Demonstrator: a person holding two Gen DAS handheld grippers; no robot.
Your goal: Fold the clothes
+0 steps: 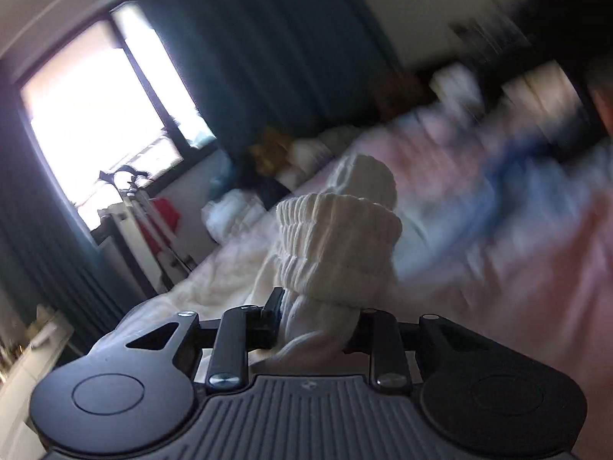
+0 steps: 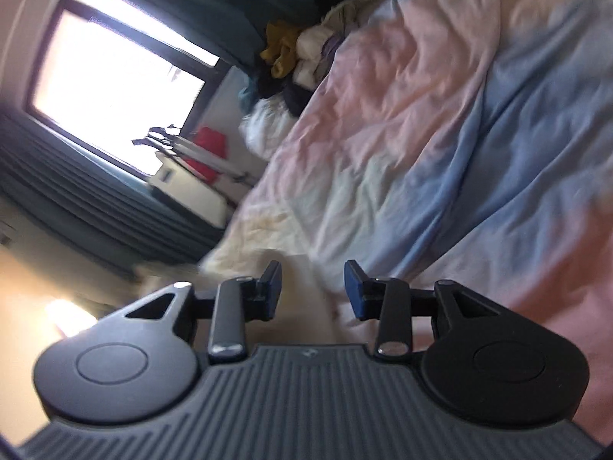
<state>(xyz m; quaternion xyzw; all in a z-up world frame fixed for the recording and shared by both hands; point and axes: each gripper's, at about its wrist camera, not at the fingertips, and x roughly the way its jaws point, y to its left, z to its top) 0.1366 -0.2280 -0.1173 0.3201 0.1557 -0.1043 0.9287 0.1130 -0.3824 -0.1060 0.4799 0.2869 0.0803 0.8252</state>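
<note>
Socks [image 1: 337, 245], white and ribbed, are rolled into a thick bundle, and I see them stuck between the two black fingers of my left gripper [image 1: 316, 318]. The fingers squeeze the lower part of the bundle. The fat rolled cuff sticks up past the fingertips, in the middle of the left wrist view. The bundle is up in the air above the bed [image 1: 517, 230], not lying on it.

My right gripper [image 2: 312, 287] has its fingers apart with a clear gap between them. Nothing is in that gap. I see only the bed cover [image 2: 402, 153] past it, with pink, cream and blue patches and many wrinkles. Both views are tilted and blurry.

At the far end of the bed lies a pile of clothes [image 2: 295, 61], yellow, white and dark ones all mixed up. Behind it is a bright window [image 2: 111, 84] with dark curtains [image 2: 76, 199] beside it. Near the window I can see something red [image 2: 207, 153] on a rack.
</note>
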